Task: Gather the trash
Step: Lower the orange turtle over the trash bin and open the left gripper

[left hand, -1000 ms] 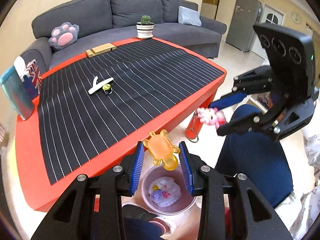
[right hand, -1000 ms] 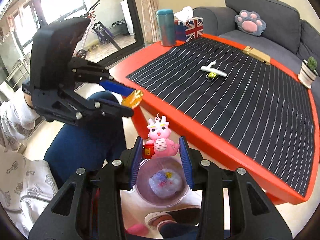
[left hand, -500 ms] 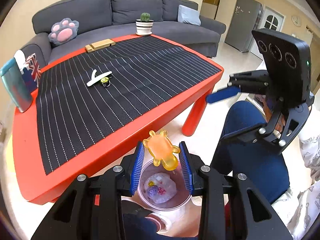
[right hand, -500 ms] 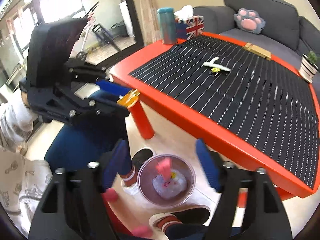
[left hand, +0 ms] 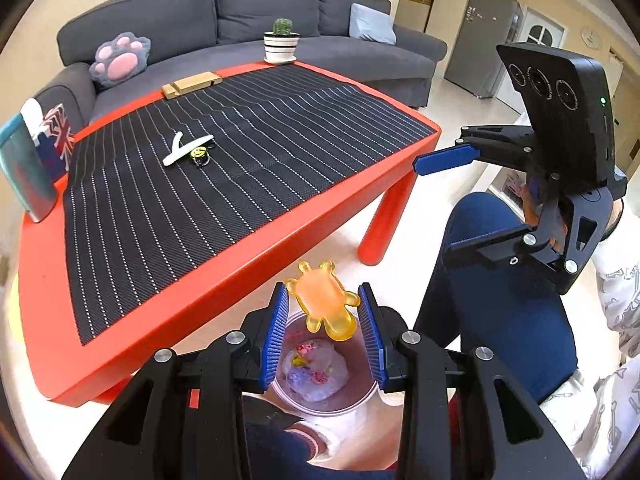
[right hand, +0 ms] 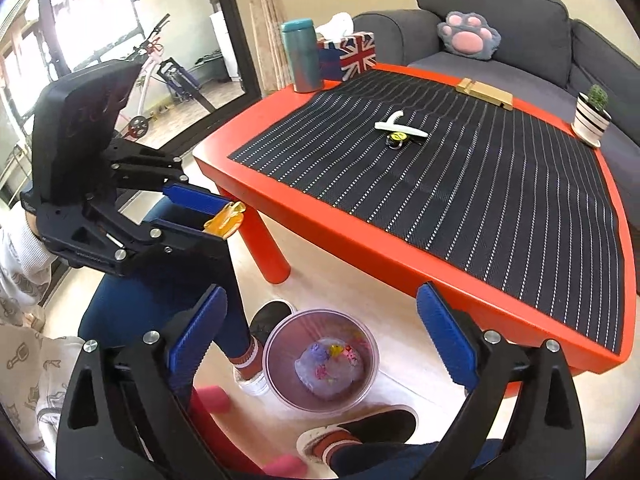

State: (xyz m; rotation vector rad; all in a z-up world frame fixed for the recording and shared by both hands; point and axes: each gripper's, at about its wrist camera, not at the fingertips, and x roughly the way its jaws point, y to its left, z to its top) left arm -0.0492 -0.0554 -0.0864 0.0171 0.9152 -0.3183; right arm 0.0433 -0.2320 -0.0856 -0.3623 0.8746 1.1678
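Observation:
My left gripper (left hand: pixel 323 312) is shut on an orange jelly bear toy (left hand: pixel 322 305) and holds it above a clear pink trash bin (left hand: pixel 362 398) on the floor. The bin (right hand: pixel 280 384) holds a plastic bag with several small colourful toys (right hand: pixel 330 362). My right gripper (right hand: pixel 322 334) is open and empty above the bin. It also shows in the left wrist view (left hand: pixel 452 196). The left gripper with the bear shows in the right wrist view (right hand: pixel 218 224). A white Y-shaped piece (left hand: pixel 185 148) and a yellow smiley keyring (left hand: pixel 199 153) lie on the striped mat.
A red table (left hand: pixel 224 276) with a black striped mat stands beside the bin. On it are a teal bottle (right hand: pixel 302 56), a Union Jack tissue box (right hand: pixel 352 54), a wooden block (left hand: pixel 192 85) and a potted cactus (left hand: pixel 282 40). The person's legs and shoes (right hand: pixel 360 432) surround the bin.
My right gripper opened and dropped the pink dragon toy into the bin, then spread wider. My left gripper still holds the orange bear, now more directly over the bin.

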